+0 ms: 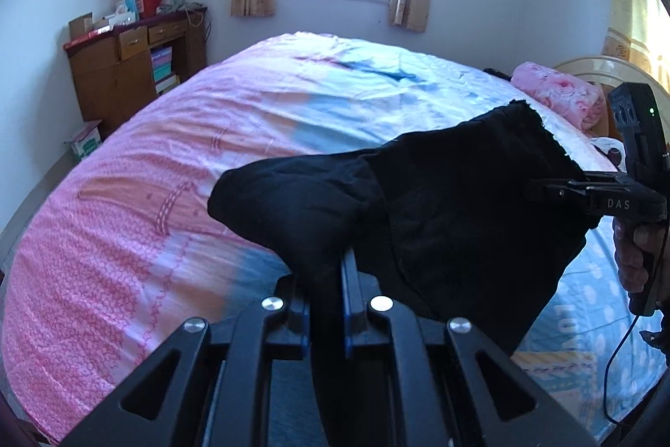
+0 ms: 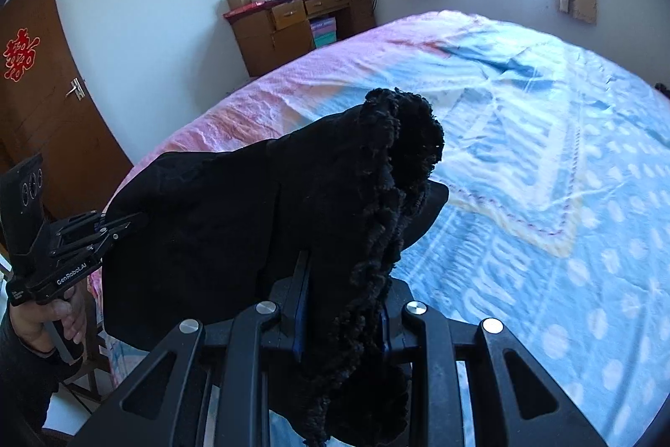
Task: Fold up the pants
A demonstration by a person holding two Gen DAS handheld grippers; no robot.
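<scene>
The black pants point(image 1: 439, 208) hang in the air above the bed point(image 1: 167, 162), stretched between both grippers. My left gripper point(image 1: 326, 271) is shut on one end of the pants, the cloth bunched over its fingers. My right gripper point(image 1: 544, 189) is shut on the other end, at the right of the left wrist view. In the right wrist view the right gripper point(image 2: 343, 271) clamps the frayed, fuzzy edge of the pants point(image 2: 259, 220), and the left gripper point(image 2: 125, 225) holds the far side at the left.
The bed point(image 2: 544, 153) has a pink and blue cover. A rolled pink blanket point(image 1: 561, 93) lies by the headboard. A wooden desk point(image 1: 134, 61) with boxes stands by the far wall. A brown door point(image 2: 46, 112) is at the left.
</scene>
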